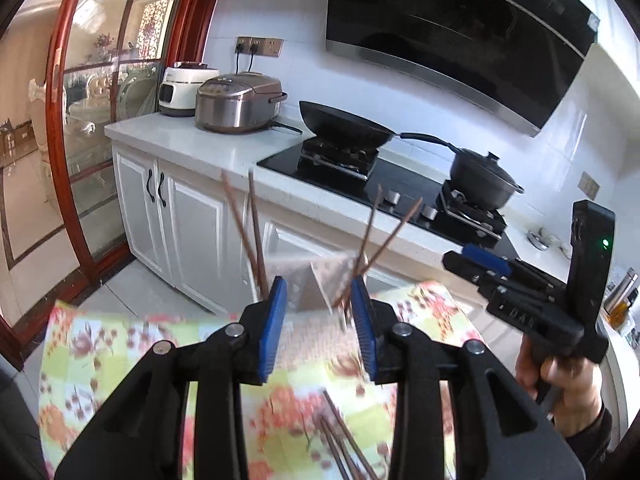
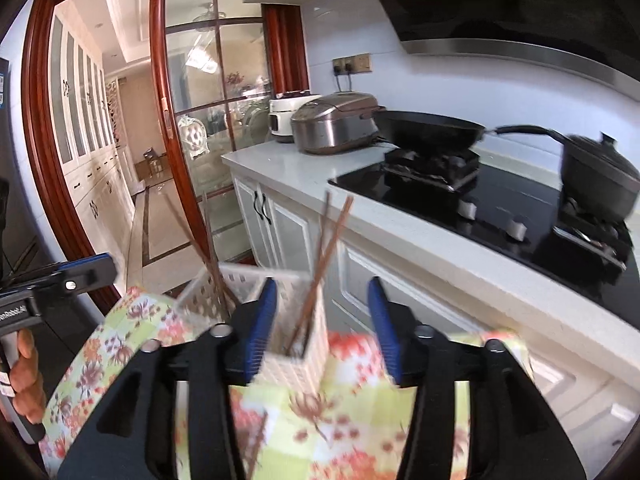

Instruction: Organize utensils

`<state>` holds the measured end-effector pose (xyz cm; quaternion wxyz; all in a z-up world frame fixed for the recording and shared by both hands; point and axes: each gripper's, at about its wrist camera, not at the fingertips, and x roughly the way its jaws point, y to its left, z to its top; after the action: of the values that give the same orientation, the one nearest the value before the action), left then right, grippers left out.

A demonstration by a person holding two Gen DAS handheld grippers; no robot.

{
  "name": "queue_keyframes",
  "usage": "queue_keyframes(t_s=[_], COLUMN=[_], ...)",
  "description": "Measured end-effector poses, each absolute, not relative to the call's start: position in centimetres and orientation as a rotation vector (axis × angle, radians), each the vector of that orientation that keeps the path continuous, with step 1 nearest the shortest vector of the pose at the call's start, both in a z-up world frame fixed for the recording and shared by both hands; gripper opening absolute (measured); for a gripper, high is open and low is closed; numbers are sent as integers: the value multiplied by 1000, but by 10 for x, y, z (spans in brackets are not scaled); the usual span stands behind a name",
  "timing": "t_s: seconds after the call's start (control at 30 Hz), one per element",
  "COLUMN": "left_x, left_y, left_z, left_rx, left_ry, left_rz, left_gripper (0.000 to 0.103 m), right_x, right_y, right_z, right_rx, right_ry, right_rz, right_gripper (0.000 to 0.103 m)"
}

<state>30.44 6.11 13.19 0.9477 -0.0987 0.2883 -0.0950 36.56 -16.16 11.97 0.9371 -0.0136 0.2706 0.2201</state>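
Nearest the left gripper (image 1: 318,332), loose chopsticks (image 1: 344,444) lie flat on the flowered tablecloth (image 1: 132,344), on the near side of the white basket (image 1: 308,280) and below the gripper's own fingers. Their long axis runs roughly away from the camera, fanning a little; motion blur hides how many there are. The left gripper's blue pads stand partly apart with nothing pressed between them. The right gripper (image 2: 322,320) is open wider, and the near corner of the basket (image 2: 296,336) shows between its pads without either pad plainly touching it; the blur leaves that contact uncertain.

The basket stands on the cloth just beyond both grippers. Upright chopsticks (image 2: 320,264) lean in its nearer compartment, and another pair (image 2: 208,248) leans in the compartment farther left as the right wrist view shows it.

The next move seems to turn on the loose chopsticks: they lie on the near side of the basket, under the left gripper, so the left hand looks the closer one for them. That gripper points forward along the same line as the sticks, so it would likely need to drop and come across them.

Behind the basket run the white cabinets (image 1: 192,216) and, farther back, the stove (image 1: 400,184) with a black pan (image 1: 344,124).
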Motion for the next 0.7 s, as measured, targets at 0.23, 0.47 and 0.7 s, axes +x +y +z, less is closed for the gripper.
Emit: queue_keyframes(t_s=[0.23,0.47,0.7], left_x=[246,225,231], left_y=[56,23,-1], left_z=[71,-3,-42], left_rx=[-249,-231,-185], left_ry=[645,792,882], left_rz=[-173,-184,-173], left_gripper=[32,28,19], right_x=[310,269,261], right_y=[-193,-192,-182], right_z=[54,-8,-27], right_rx=[27,12,-24], right_ry=[684,822,863], right_rz=[426,434,449], right_gripper=[50,50,52])
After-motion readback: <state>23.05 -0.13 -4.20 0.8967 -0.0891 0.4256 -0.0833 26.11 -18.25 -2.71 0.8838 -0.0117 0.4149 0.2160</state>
